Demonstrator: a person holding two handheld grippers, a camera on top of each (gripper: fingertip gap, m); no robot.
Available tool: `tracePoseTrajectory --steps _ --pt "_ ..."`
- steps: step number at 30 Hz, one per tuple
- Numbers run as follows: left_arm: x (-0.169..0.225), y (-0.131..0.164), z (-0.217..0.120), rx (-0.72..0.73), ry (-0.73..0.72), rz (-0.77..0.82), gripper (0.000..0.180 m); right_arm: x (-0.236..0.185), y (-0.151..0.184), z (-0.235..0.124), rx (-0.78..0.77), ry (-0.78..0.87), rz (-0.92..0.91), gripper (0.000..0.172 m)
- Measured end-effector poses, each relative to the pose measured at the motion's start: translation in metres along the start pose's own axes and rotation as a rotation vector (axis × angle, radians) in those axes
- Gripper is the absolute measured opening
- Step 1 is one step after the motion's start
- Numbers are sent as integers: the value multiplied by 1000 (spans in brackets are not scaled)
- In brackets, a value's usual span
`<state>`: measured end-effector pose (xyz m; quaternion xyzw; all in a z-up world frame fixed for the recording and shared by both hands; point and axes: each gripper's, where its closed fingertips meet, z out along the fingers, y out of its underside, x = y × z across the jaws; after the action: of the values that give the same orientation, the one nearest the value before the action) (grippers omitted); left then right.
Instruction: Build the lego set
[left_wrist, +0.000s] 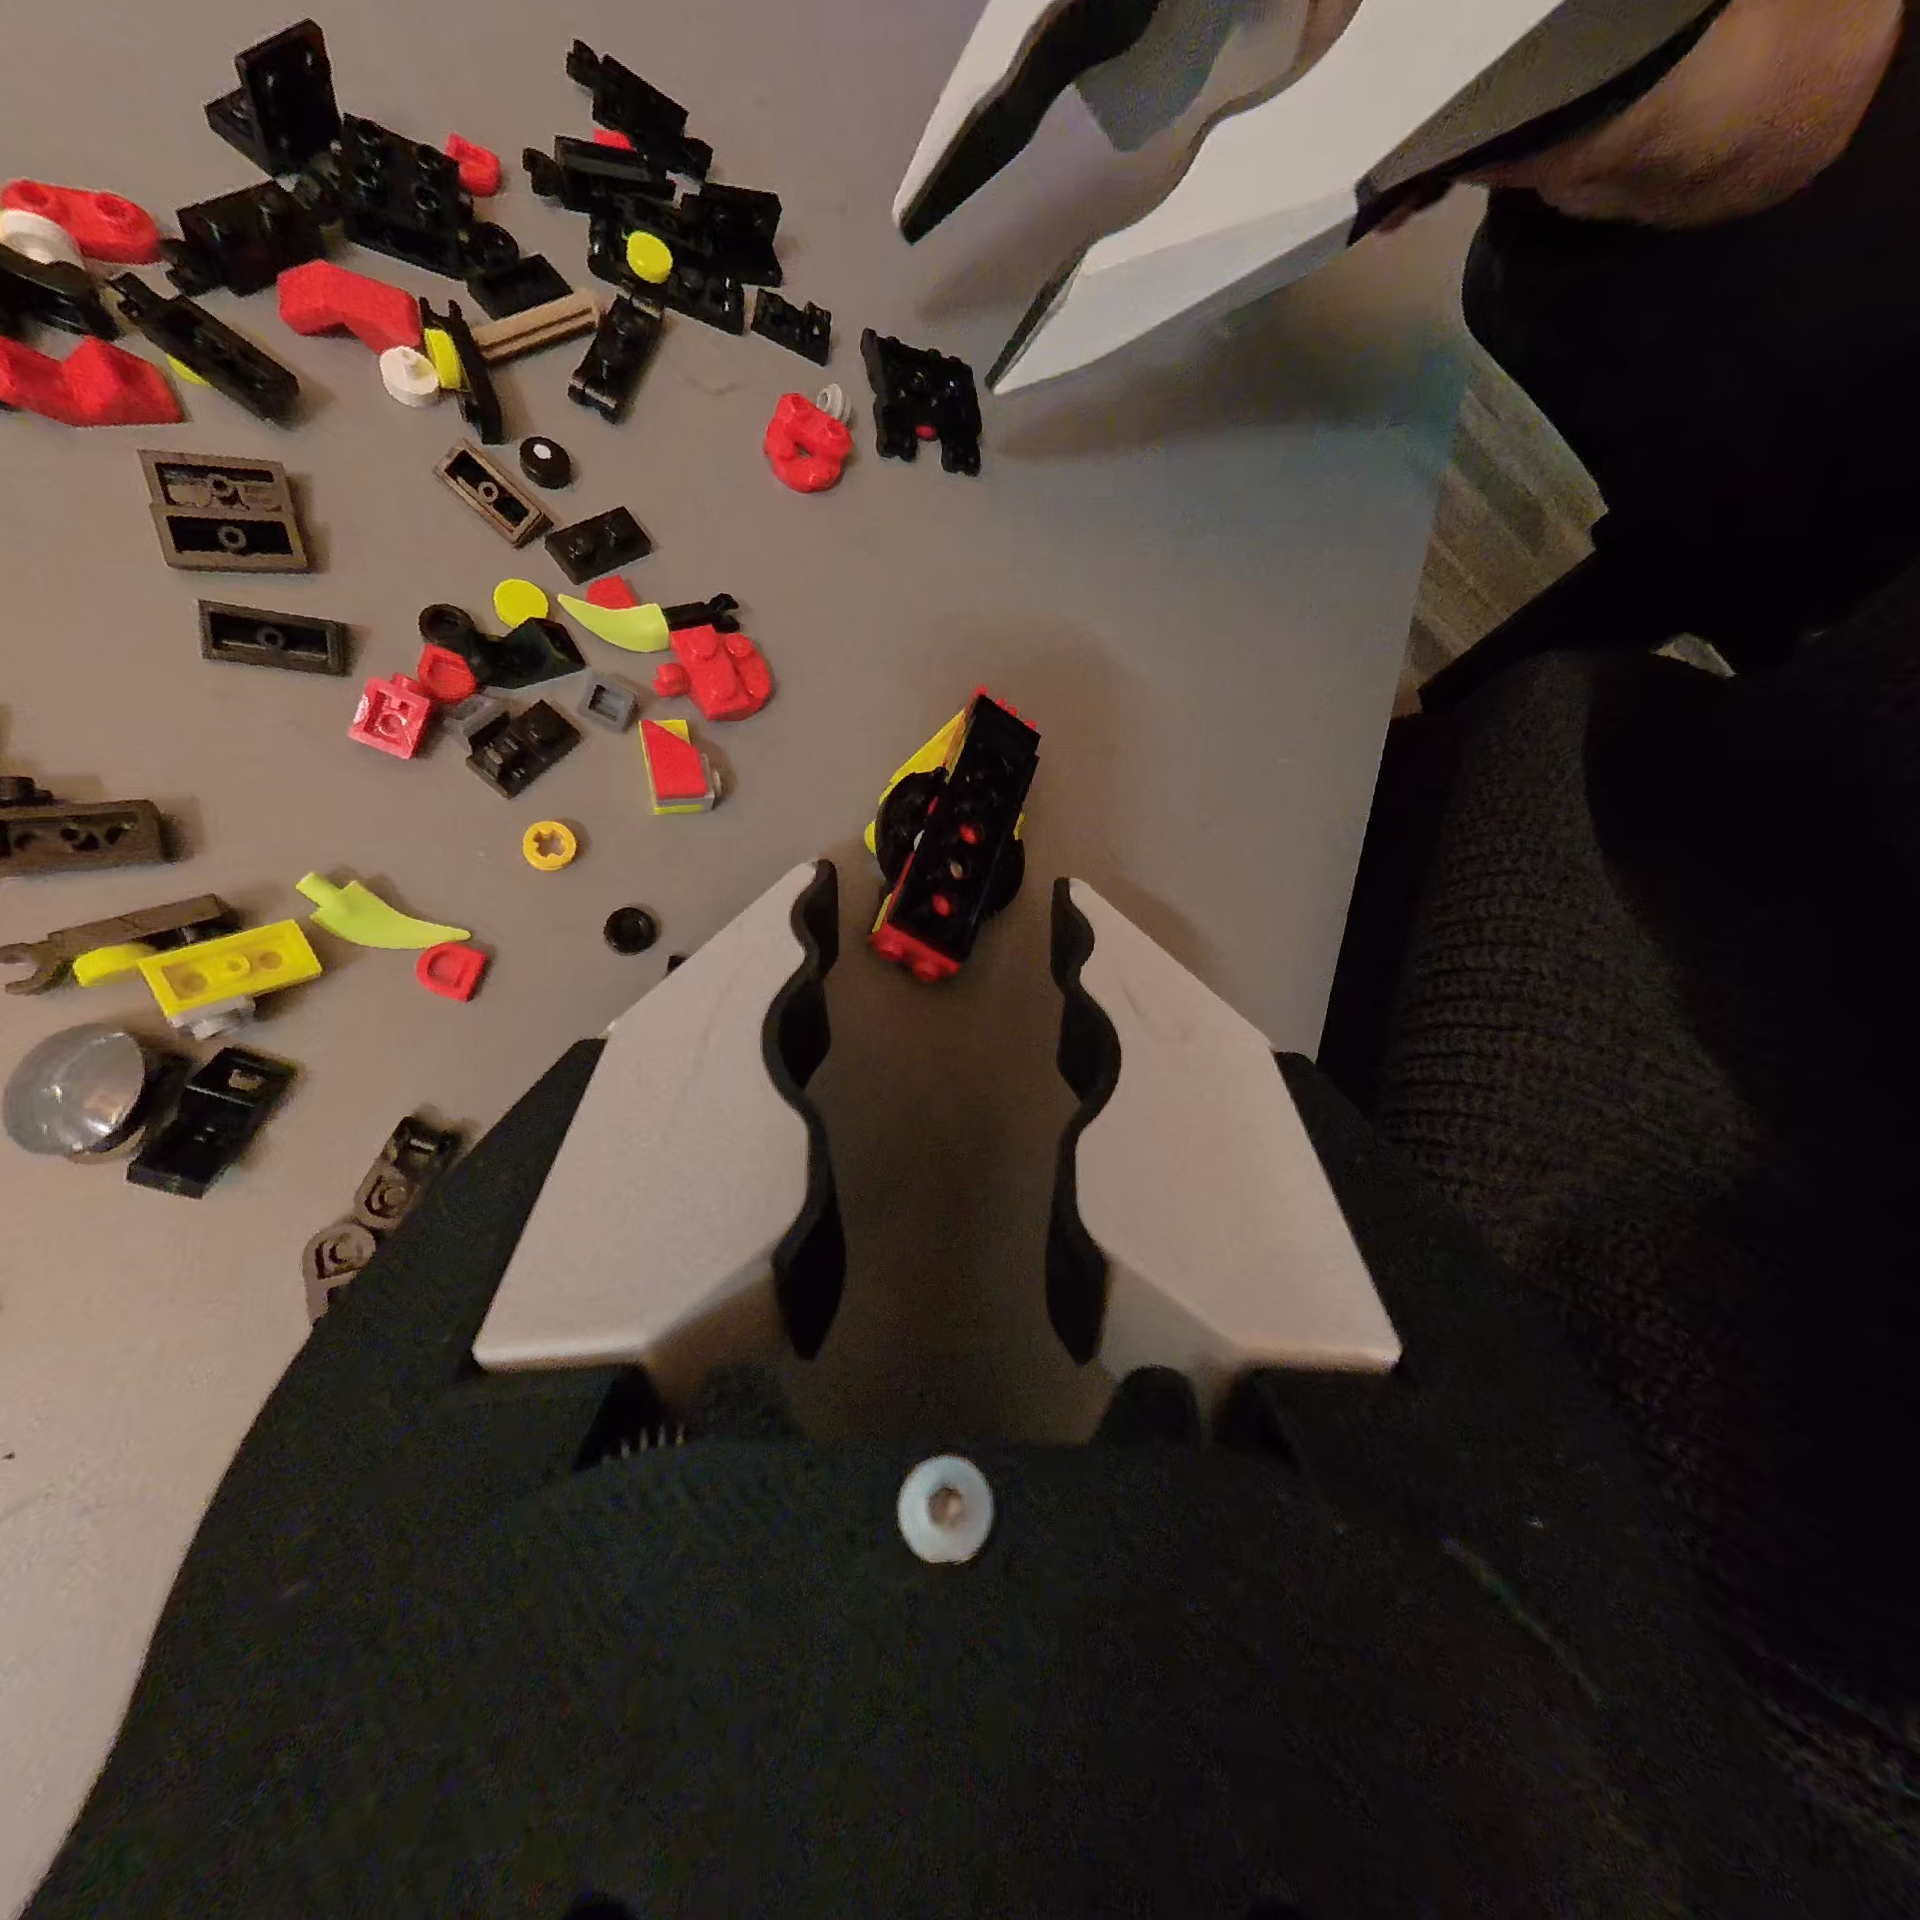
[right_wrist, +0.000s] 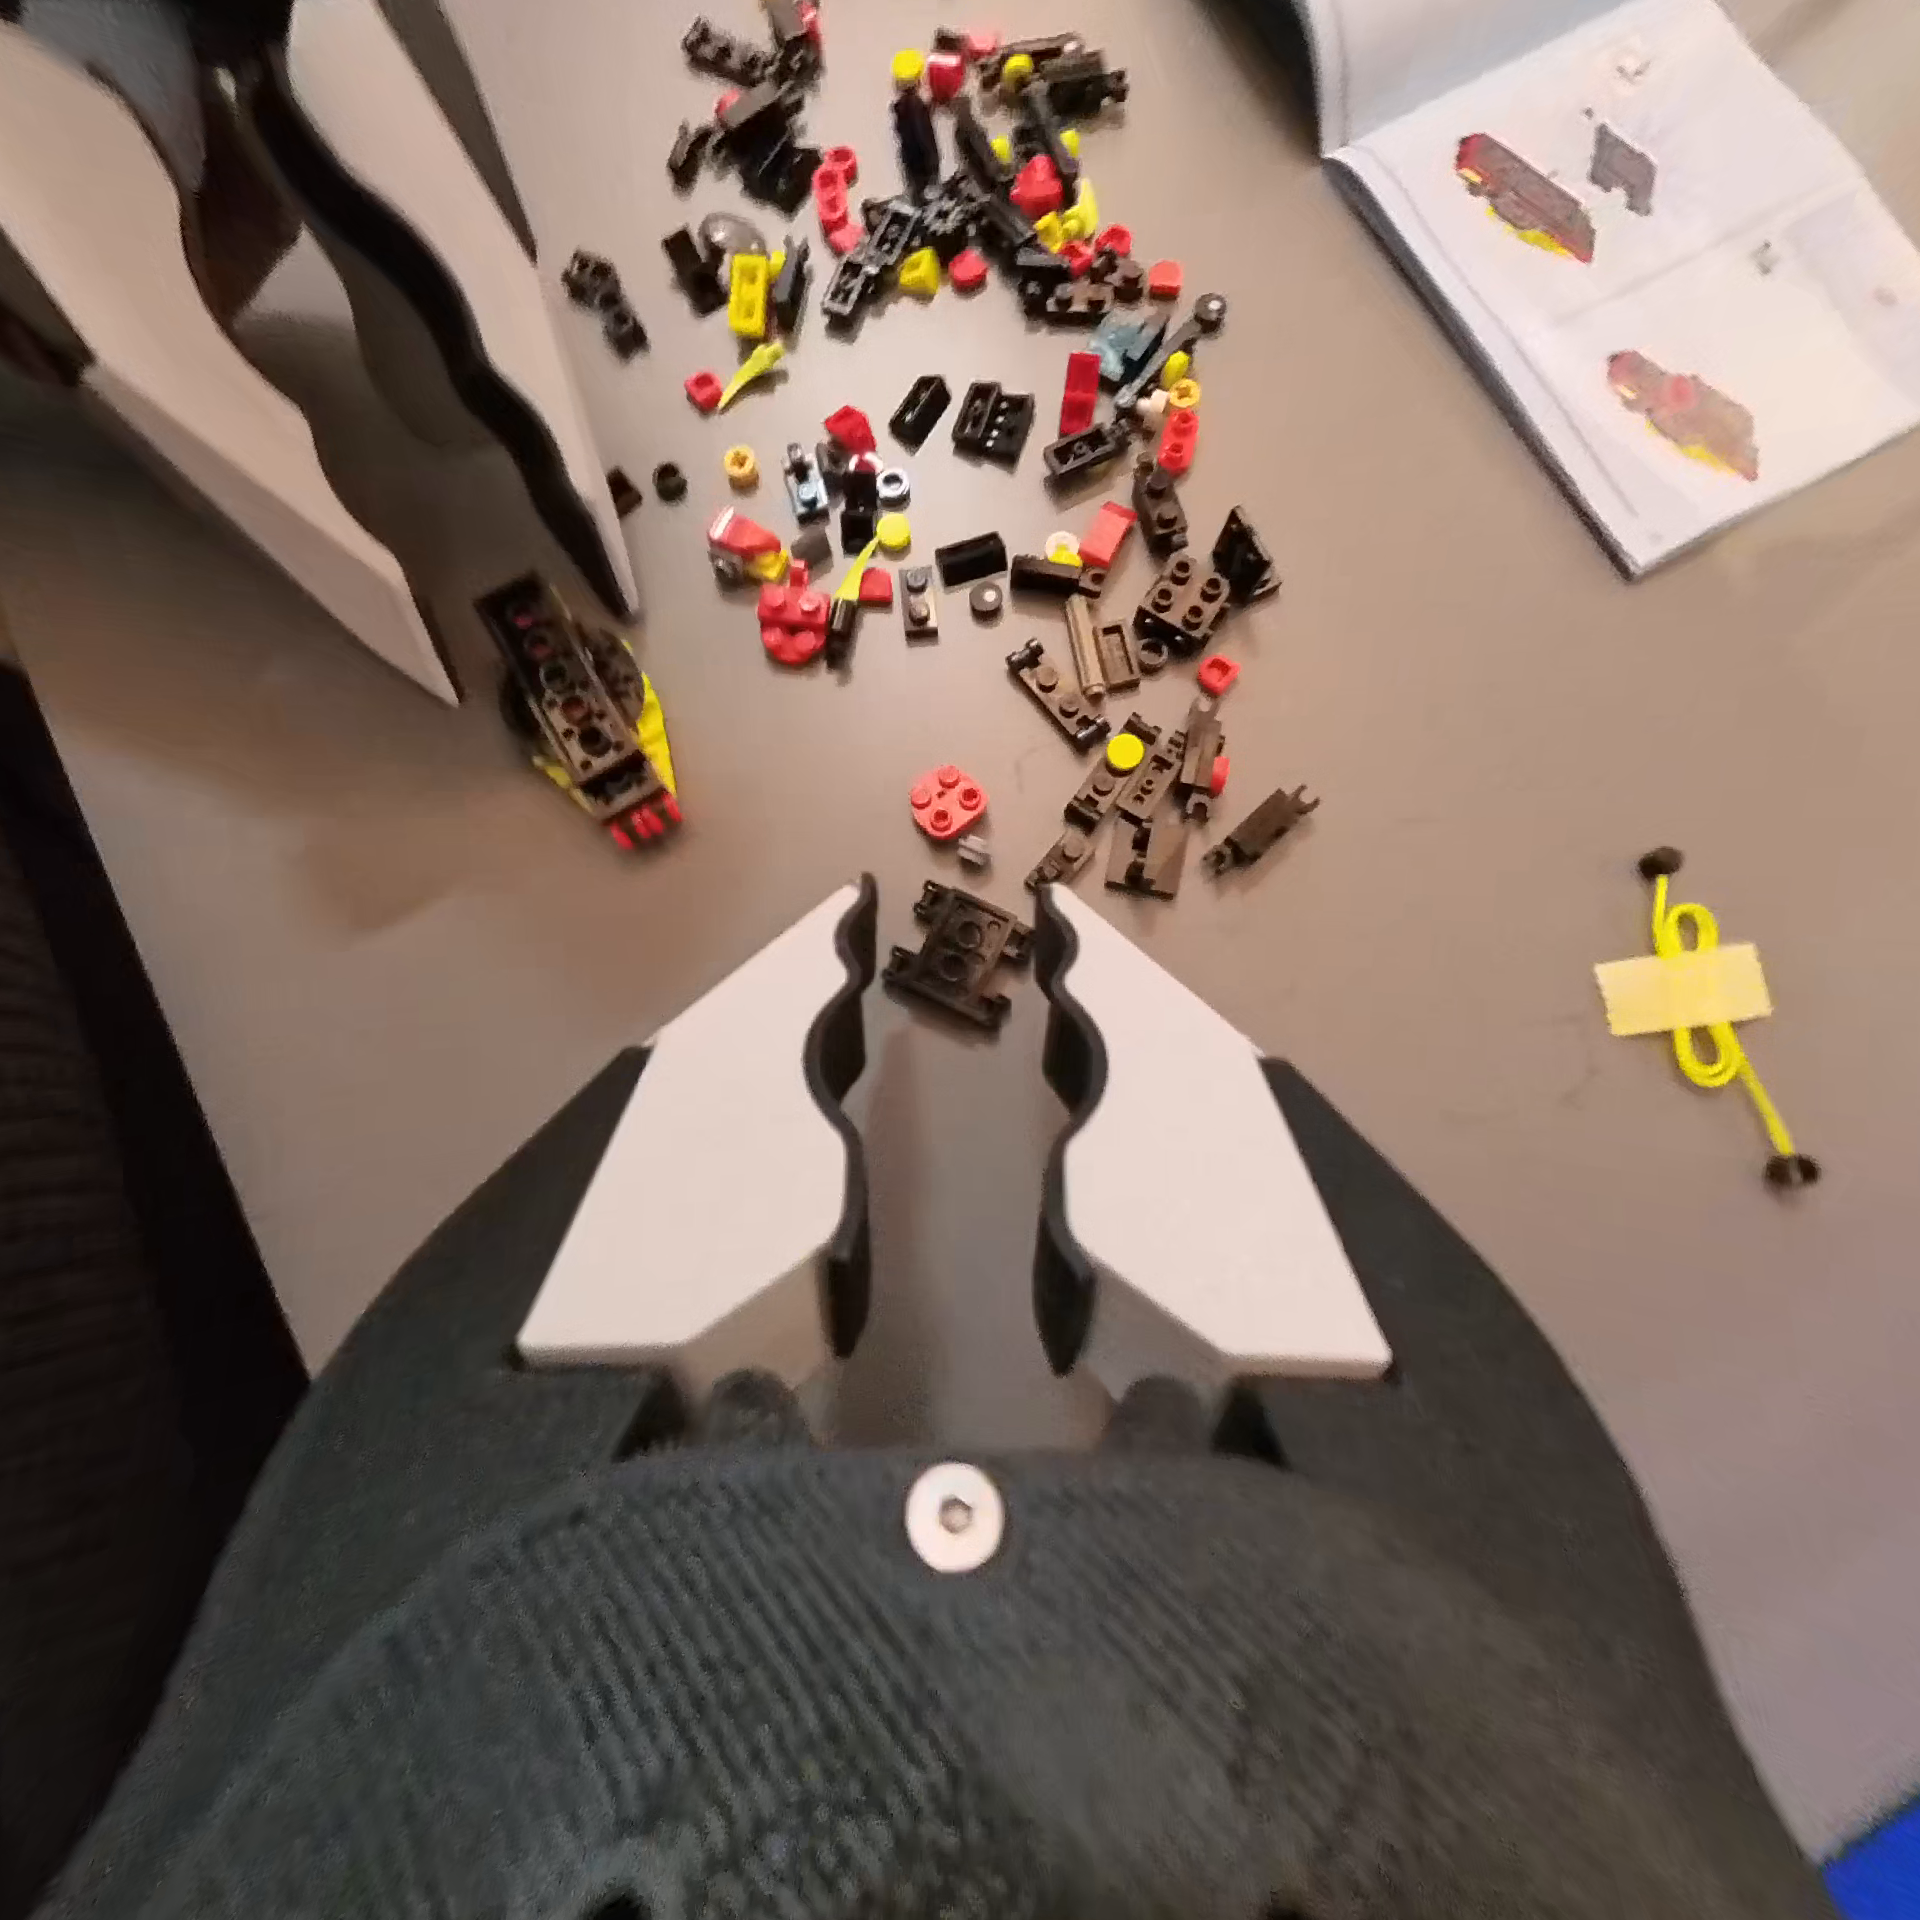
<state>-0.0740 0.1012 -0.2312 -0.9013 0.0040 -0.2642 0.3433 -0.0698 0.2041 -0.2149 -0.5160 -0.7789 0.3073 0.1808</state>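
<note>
A small half-built black block model (left_wrist: 961, 831) with red studs and yellow side pieces lies tilted on the grey bench (left_wrist: 1195, 623) just ahead of my left tool (left_wrist: 940, 883), untouched. A flat black plate (right_wrist: 956, 951) with clips lies between my right tool's (right_wrist: 951, 904) spread fingers, ungripped.

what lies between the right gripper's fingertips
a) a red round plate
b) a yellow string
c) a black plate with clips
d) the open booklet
c: the black plate lies flat on the table between the open fingertips of the right gripper; the red round plate, yellow string and booklet all lie elsewhere.
</note>
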Motion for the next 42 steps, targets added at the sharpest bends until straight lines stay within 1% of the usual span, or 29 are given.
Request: tracePoseTrajectory --steps 4,9,12,16,20,24,28,30,34,39,42 --pt "0 -2 -1 10 -4 6 39 9 9 3 -27 113 52 24" --pt "-1 -2 -1 12 -3 3 39 0 9 6 9 87 170 25" --pt "0 -2 -1 11 1 2 39 3 14 9 -14 118 164 23" --pt "0 -2 -1 13 -1 4 39 0 16 14 -31 100 150 16" --pt "0 -2 -1 9 -1 2 39 -6 13 14 -28 81 88 14" --pt "0 -1 0 3 -1 5 39 -23 -7 8 65 23 5 14" --pt "-3 1 -2 -6 -17 9 37 -55 -34 -1 206 -142 -87 14" --pt "-4 1 -3 -5 -9 -1 36 -63 -41 -3 229 -199 -119 14" --pt "-5 0 -5 1 -12 2 36 -73 -37 8 168 -290 -189 14" --pt "-3 1 -4 -9 -19 21 35 -85 -32 24 79 -317 -383 14" --pt "-2 2 -4 -13 -20 22 33 -89 -33 30 52 -331 -437 14"
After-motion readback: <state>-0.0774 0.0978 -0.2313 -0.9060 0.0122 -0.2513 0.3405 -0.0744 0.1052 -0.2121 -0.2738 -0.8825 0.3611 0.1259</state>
